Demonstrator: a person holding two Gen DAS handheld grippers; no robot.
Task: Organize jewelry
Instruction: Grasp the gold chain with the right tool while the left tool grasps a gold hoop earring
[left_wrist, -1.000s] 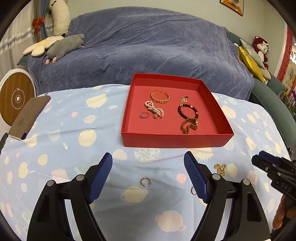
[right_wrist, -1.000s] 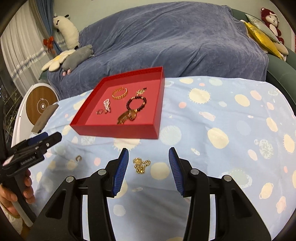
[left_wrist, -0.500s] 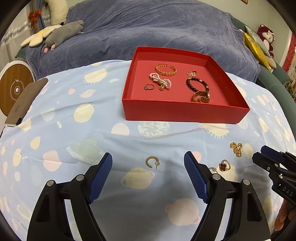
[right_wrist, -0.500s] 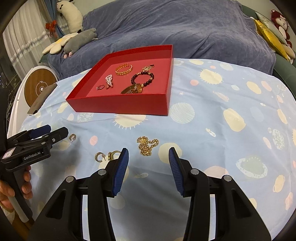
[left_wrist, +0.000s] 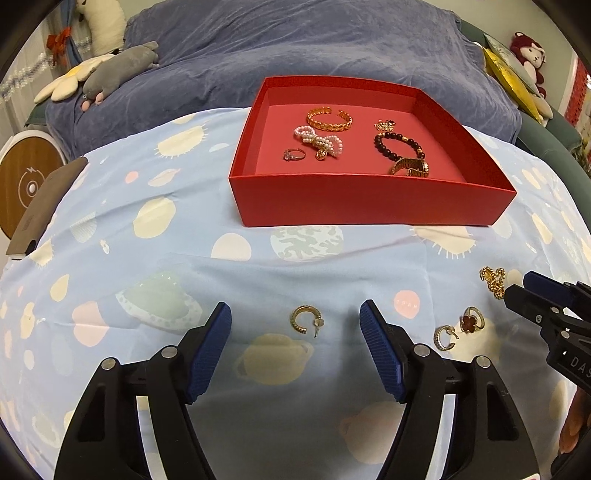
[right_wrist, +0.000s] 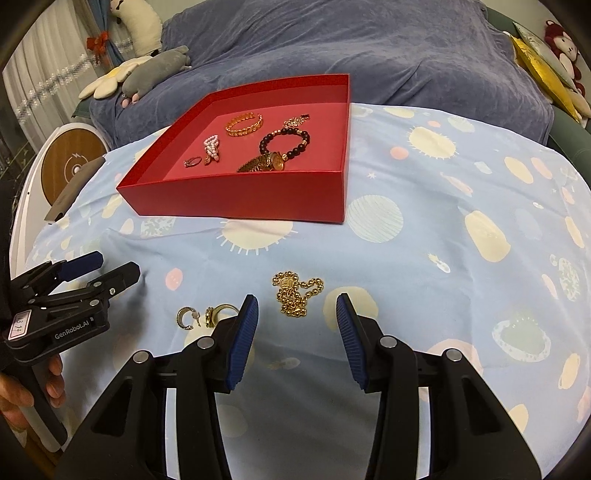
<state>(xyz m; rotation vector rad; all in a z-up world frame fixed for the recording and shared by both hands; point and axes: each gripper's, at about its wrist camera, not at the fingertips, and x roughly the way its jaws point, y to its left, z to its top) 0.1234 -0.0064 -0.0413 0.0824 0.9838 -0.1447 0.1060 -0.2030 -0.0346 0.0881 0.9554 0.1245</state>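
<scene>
A red box (left_wrist: 369, 201) (right_wrist: 236, 199) on the blue patterned cloth holds a gold bangle (left_wrist: 329, 119), a pearl bow, a ring, a dark bead bracelet (left_wrist: 397, 144) and a gold watch. My left gripper (left_wrist: 295, 325) hangs low over a gold hoop earring (left_wrist: 304, 319), which lies between its fingertips untouched; its jaws are closing. To the right lie a second hoop earring (left_wrist: 443, 336) and a red-stone ring (left_wrist: 471, 320). My right gripper (right_wrist: 297, 312) stands open just short of a gold chain (right_wrist: 295, 291); nothing is in it.
A sofa under a blue-grey throw with plush toys stands behind the table. A round white-and-wood device (left_wrist: 26, 184) and a dark flat object (left_wrist: 40, 210) sit at the left edge. A hand (right_wrist: 26, 384) holds the left gripper's handle.
Both grippers have sunk toward the cloth; the box has slid up in both views. The hoop earring now lies between the left fingers, which have narrowed slightly. The chain is nearer the right fingers.
</scene>
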